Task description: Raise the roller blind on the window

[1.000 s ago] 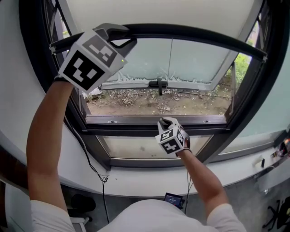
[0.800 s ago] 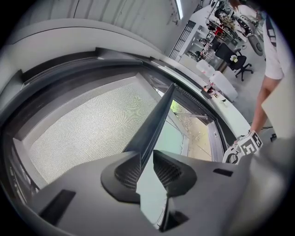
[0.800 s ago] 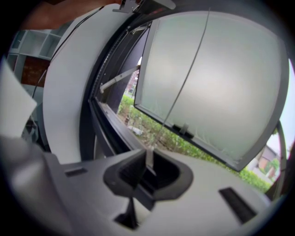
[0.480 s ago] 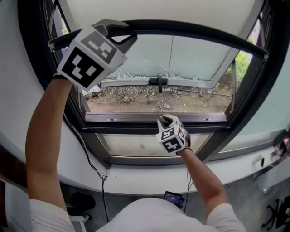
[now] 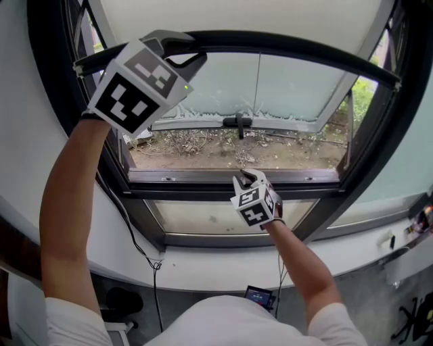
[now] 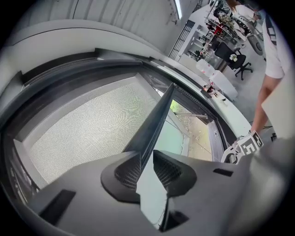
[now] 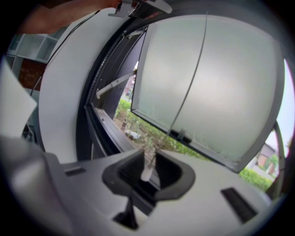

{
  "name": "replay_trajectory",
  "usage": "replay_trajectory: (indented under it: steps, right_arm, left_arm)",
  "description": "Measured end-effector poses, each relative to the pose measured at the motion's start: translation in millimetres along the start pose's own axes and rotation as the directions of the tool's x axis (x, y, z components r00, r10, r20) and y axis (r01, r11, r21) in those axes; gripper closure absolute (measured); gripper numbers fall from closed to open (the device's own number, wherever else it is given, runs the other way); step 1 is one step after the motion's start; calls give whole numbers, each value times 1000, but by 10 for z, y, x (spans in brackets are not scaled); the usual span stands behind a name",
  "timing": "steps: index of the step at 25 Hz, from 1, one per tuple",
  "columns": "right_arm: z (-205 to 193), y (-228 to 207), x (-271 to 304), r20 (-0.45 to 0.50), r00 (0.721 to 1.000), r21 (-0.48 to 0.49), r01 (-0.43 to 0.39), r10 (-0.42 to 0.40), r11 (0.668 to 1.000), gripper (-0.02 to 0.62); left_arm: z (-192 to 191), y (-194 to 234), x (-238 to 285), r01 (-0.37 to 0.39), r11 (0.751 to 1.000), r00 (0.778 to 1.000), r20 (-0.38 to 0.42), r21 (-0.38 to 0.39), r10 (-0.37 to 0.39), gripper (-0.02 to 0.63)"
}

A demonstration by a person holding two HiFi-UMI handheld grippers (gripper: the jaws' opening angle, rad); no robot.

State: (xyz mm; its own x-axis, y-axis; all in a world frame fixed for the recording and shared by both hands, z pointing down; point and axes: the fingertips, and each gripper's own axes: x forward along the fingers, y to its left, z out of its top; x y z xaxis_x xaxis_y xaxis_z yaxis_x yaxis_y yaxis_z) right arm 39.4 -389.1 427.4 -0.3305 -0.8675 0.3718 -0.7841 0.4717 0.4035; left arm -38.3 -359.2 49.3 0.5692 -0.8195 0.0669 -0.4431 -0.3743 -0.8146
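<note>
Window frame (image 5: 223, 192): roller blind (image 5: 230, 13) partly up, pale mesh cloth covering only the frame's top. Its dark bottom bar (image 5: 291, 48) crossed the frame's upper part, glass showing beneath.

L tongs (image 5: 191, 55) were held high at the frame's upper-left corner, pointing level and pinching the bottom bar near its left end. In the left gripper view the bar (image 6: 154, 124) ran straight out from btwn the pads of the L tongs (image 6: 146, 161), w/ the mesh (image 6: 87, 133) alongside.

R tongs (image 5: 247, 177) were low, at the frame's bottom rail abt mid-width, tipped slightly down. Their jaws had just been opening and stood spread. In the right gripper view a thin cord w/ a small white end piece (image 7: 146, 173) hung btwn the pads of the R tongs (image 7: 148, 161), neither pad seen pressing it.

Frosted sash (image 5: 284, 88) was swung outward beyond the frame, black handle (image 5: 237, 123) at its lower edge. Dry ground w/ weeds (image 5: 216, 152) lay outside the frame. White sill (image 5: 203, 267) ran under the frame; a black cable (image 5: 135, 240) hung down below the frame's left side.
</note>
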Motion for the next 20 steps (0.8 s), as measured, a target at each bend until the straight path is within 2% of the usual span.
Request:
replay_trajectory:
  steps: [1,12,16,20]
  right_arm:
    - [-6,-4,-3,-1,1000,-3,4,-4,1000,529]
    - [-71,7,-119,0,1000,-62,11,-11,998,537]
    - [-91,-29,-193,5,1000,-51,14,-13,999,537]
    - [-62,4,-239,-1,1000,-88,3,-3,996,538]
  left_arm:
    - [-1,0,0,0,1000,1000,0,0,0,508]
    - [11,19,-6,-5,1000,1000,20,-18,5,508]
    - [42,48,-35,-9,998,999,52,-57,12,508]
    - [83,93,-67,-12,995,996,81,-97,20,508]
